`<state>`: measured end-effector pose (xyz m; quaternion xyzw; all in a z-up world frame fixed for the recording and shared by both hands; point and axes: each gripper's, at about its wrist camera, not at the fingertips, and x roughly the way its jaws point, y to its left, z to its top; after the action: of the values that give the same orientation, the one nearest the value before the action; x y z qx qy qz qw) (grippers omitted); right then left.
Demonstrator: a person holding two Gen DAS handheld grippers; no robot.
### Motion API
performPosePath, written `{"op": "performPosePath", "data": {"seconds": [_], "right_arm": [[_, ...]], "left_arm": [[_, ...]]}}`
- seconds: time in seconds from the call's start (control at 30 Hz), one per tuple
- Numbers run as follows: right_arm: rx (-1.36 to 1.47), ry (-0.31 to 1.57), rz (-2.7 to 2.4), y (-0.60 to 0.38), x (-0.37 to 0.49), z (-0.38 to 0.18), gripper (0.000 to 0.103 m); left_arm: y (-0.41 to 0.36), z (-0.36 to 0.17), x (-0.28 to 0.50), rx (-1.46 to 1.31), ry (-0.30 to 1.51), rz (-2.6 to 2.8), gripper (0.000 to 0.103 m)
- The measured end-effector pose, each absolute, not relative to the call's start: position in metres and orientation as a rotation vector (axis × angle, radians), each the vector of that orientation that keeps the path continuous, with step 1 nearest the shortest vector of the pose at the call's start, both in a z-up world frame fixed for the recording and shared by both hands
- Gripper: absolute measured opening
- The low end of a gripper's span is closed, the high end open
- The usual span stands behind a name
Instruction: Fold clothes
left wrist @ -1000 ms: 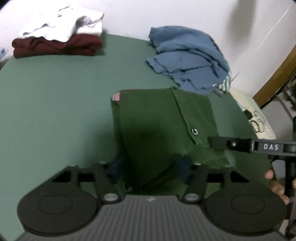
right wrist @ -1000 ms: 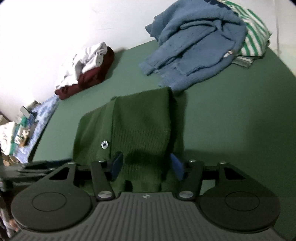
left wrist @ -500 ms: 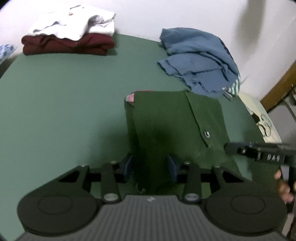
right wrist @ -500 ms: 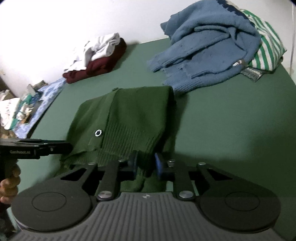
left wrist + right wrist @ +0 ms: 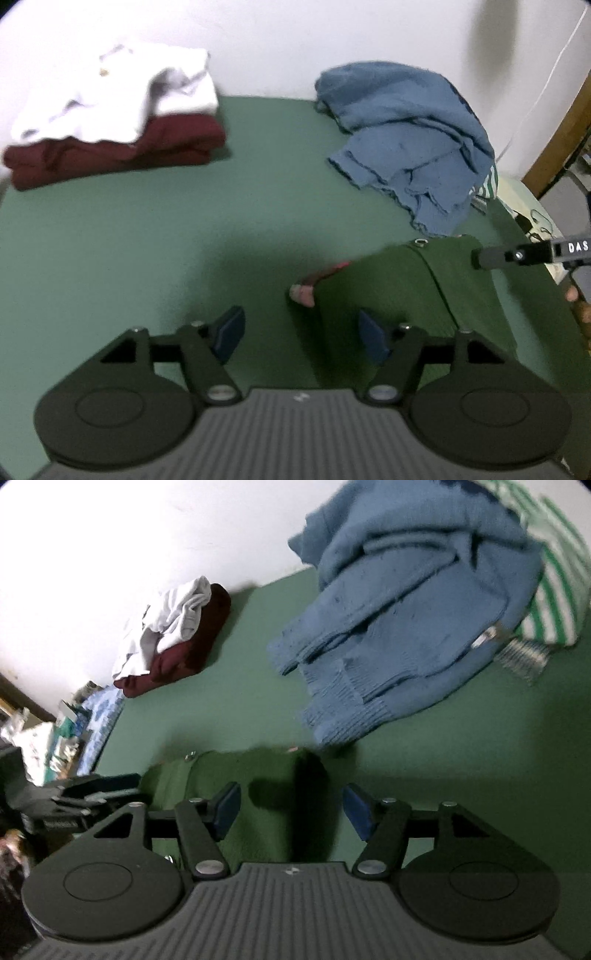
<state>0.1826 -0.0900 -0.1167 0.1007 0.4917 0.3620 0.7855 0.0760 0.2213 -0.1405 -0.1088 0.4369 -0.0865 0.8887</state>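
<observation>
Now your left gripper (image 5: 301, 334) has its jaws opening, wide apart, with bare green table (image 5: 110, 236) between them; only its right-hand pad overlaps the edge of the dark green garment (image 5: 399, 291), which lies folded at the lower right of the left wrist view. Your right gripper (image 5: 291, 810) is opening too, its blue pads clear of the cloth, though the garment sits in the gap between them at the lower centre of the right wrist view. A blue sweater (image 5: 399, 602) is heaped at the upper right over a green-striped piece (image 5: 554, 590). The white and maroon stack (image 5: 110, 129) sits at the upper left, against the wall.
</observation>
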Motion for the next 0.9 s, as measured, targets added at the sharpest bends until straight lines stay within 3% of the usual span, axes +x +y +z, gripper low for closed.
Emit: {"op": "performPosePath", "data": {"seconds": [0.2, 0.3, 0.4, 0.5, 0.63, 0.9], "right_arm": [[0.258, 1.098, 0.82, -0.084, 0.202, -0.127, 0.065], [0.321, 1.111, 0.843, -0.084, 0.212, -0.133, 0.066], [0.323, 1.137, 0.878, -0.083, 0.216, -0.133, 0.057], [0.291, 1.128, 0.913, -0.083, 0.216, -0.128, 0.048], [0.273, 1.127, 0.948, -0.084, 0.219, -0.123, 0.041], [0.205, 1.039, 1.032, -0.089, 0.203, -0.09, 0.034]], "left_arm": [[0.225, -0.153, 0.094, -0.281, 0.898, -0.236, 0.081], [0.223, -0.155, 0.098, -0.281, 0.876, -0.26, 0.08], [0.22, -0.155, 0.096, -0.296, 0.859, -0.299, 0.06], [0.223, -0.157, 0.092, -0.32, 0.849, -0.317, 0.058], [0.227, -0.153, 0.091, -0.336, 0.839, -0.303, 0.04], [0.218, -0.12, 0.075, -0.243, 0.778, -0.289, 0.03]]}}
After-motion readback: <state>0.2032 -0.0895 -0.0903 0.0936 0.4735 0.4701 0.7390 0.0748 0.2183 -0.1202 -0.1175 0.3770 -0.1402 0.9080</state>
